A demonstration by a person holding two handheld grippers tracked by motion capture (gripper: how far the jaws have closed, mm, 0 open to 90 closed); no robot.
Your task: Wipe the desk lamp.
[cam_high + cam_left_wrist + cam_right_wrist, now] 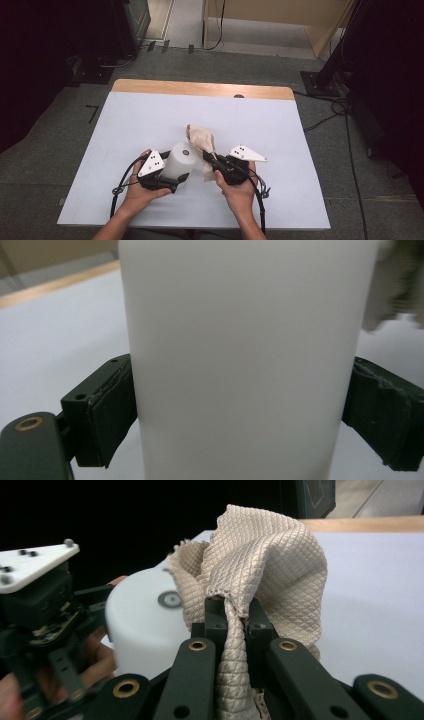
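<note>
Fingers (260,617) around unlabelled beige cloth (270,560)

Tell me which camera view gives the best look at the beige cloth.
The right gripper view: the cloth is close and sharp, its quilted weave clear, pinched between the right gripper jaws. The high view shows the cloth small, beside the white cylinder. The left gripper view catches a blurred edge at upper right.

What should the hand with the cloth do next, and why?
Probably swing the beige cloth a little sideways onto the white cylinder and start wiping. The right gripper is shut on the cloth, which hangs just beside the cylinder's top, and the left gripper clamps the cylinder upright on the table, steady enough to rub.
</note>
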